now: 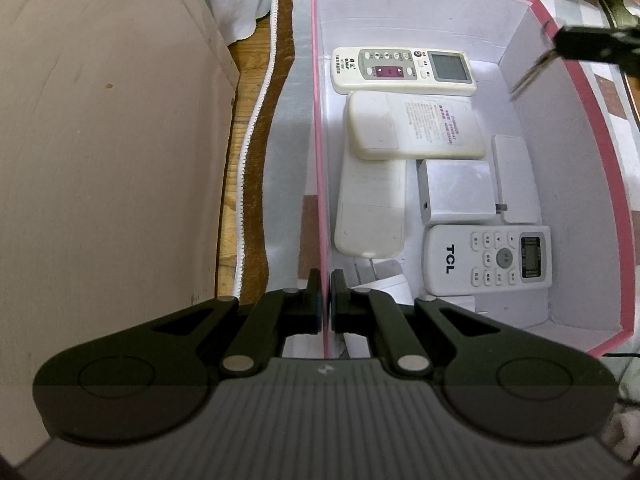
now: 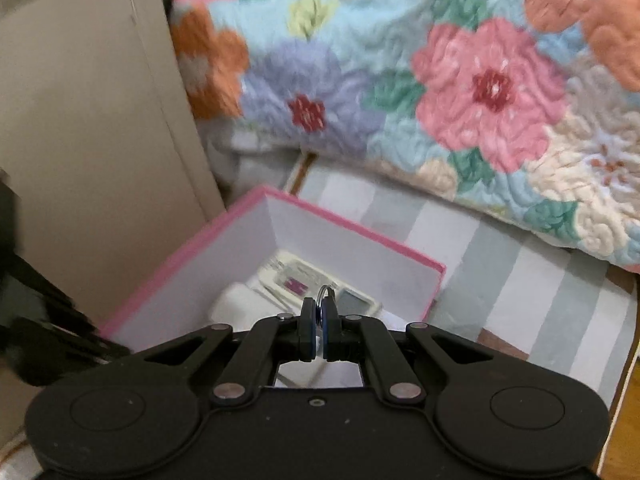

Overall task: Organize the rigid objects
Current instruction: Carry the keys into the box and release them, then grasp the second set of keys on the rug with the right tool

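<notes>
Left wrist: left gripper (image 1: 325, 280) clamps pink box (image 1: 318, 128) wall.

Box (image 1: 596, 120) showing pink outside, white inside; remotes (image 1: 402, 70) white; quilt (image 2: 440, 80) showing pink, orange, purple flowers on teal; cloth (image 2: 520, 280) showing grey-white stripes.

Dim indoor light, fisheye edge warping, right view motion-blurred
</notes>
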Available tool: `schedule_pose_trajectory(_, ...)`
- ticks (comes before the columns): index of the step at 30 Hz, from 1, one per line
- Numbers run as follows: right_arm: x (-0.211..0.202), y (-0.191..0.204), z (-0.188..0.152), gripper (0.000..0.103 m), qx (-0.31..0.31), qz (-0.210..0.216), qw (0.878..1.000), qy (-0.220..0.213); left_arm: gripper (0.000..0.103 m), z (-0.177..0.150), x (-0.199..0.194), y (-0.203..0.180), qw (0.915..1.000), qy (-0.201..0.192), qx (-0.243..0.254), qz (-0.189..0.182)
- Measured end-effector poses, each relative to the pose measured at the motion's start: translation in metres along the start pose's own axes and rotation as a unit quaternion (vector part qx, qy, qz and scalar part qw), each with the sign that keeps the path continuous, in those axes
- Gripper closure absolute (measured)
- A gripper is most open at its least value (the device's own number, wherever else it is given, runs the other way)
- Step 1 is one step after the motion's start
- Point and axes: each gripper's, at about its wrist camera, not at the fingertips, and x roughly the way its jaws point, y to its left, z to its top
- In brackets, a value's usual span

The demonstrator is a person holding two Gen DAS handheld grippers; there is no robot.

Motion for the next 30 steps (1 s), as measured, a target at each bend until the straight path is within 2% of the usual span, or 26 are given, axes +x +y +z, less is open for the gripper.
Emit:
schedule_pose_trajectory(7,0.034,-0.012,-0.003,0.097,0.025,-0.015,0.999,0.031,0.100,0.000,0.000,0.000,1.0000,0.000,0.002,0.000)
schedule_pose_trajectory(9,0.034,-0.015,-0.001,0.092,0.027,-0.018,0.999,0.014,0.100,0.000,0.000,-0.001,1.0000,0.001,0.003,0.001)
schedule_pose_trajectory(10,0.030,-0.017,0.000,0.074,0.033,-0.018,0.999,-0.002,0.100,0.000,0.000,-0.001,1.0000,0.001,0.003,0.001)
schedule_pose_trajectory(12,0.017,-0.023,0.000,0.060,0.049,-0.014,0.998,-0.030,0.100,0.000,0.000,-0.002,1.0000,0.000,0.007,0.002)
schedule_pose_trajectory(15,-0.004,-0.035,0.000,0.060,0.072,0.009,0.996,-0.054,0.100,0.000,0.001,-0.003,1.0000,-0.002,0.007,-0.001)
schedule_pose_trajectory(18,-0.026,-0.052,-0.005,0.060,0.100,0.022,0.993,-0.058,0.100,0.000,0.001,-0.004,1.0000,-0.002,0.006,-0.002)
schedule_pose_trajectory(20,-0.038,-0.065,-0.010,0.060,0.113,0.020,0.992,-0.050,0.100,0.000,0.001,-0.005,1.0000,-0.003,0.007,-0.001)
schedule_pose_trajectory(25,-0.045,-0.097,-0.022,0.059,0.145,0.001,0.989,0.003,0.099,0.000,0.001,-0.006,1.0000,-0.002,0.006,0.001)
schedule_pose_trajectory(30,-0.027,-0.135,-0.036,0.059,0.235,0.005,0.970,0.068,0.099,0.000,0.001,-0.005,1.0000,-0.002,0.003,0.001)
